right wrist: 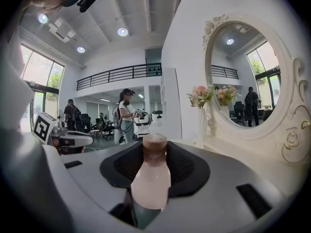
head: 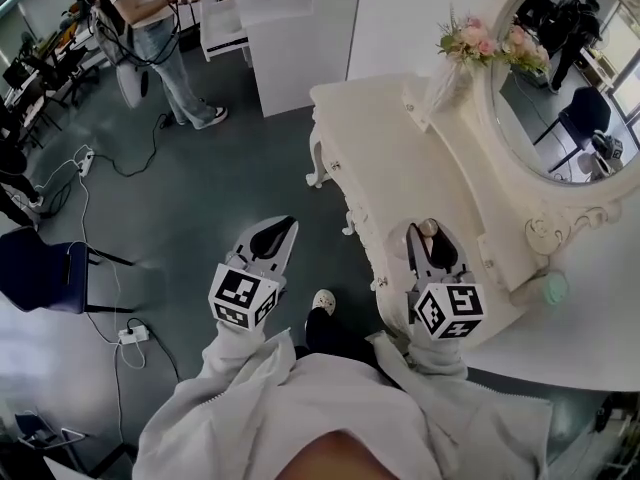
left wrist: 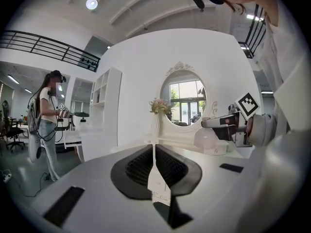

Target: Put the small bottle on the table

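Head view first: the right gripper (head: 432, 240) is clamped on the small bottle (head: 428, 228), only its brown cap peeking out between the jaws, and it hangs over the near end of the white table (head: 395, 158); the left gripper (head: 272, 234) is out over the floor to the left. Left gripper view: jaws pressed together, with a thin pale sliver at the seam I can't identify. Right gripper view: there's the bottle, pinkish body, cap pointing away along the jaws, its base cut off at the bottom edge. This looks like the carry step, bottle not yet down; next it wants lowering onto bare tabletop, short of the flowers (head: 480, 43) and mirror (head: 565, 78), then letting go
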{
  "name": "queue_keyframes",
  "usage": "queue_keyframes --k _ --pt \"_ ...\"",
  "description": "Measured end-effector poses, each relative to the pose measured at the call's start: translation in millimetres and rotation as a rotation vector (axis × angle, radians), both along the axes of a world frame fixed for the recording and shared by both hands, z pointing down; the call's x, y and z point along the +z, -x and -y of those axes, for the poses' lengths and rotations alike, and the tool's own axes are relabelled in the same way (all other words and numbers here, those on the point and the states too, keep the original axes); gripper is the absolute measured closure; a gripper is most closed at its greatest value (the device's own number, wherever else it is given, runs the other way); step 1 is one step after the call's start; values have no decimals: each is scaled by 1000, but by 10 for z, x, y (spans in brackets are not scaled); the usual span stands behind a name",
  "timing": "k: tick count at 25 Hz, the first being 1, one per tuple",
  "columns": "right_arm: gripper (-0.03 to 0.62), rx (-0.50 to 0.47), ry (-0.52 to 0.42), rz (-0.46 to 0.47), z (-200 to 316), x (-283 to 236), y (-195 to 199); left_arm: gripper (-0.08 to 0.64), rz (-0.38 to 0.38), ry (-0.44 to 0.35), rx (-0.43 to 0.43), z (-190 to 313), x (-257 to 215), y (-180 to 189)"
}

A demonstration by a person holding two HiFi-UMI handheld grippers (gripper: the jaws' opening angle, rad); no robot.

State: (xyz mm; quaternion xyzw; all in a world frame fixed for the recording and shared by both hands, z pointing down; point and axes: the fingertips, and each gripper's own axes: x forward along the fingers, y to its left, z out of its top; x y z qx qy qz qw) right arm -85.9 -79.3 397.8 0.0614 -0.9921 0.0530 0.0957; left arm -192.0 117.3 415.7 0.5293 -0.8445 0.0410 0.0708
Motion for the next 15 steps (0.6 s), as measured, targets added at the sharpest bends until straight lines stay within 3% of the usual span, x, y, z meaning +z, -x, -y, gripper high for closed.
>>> queue_keyframes --k 15 --pt "433 70 23 -10 671 111 568 531 0 36 107 831 72 645"
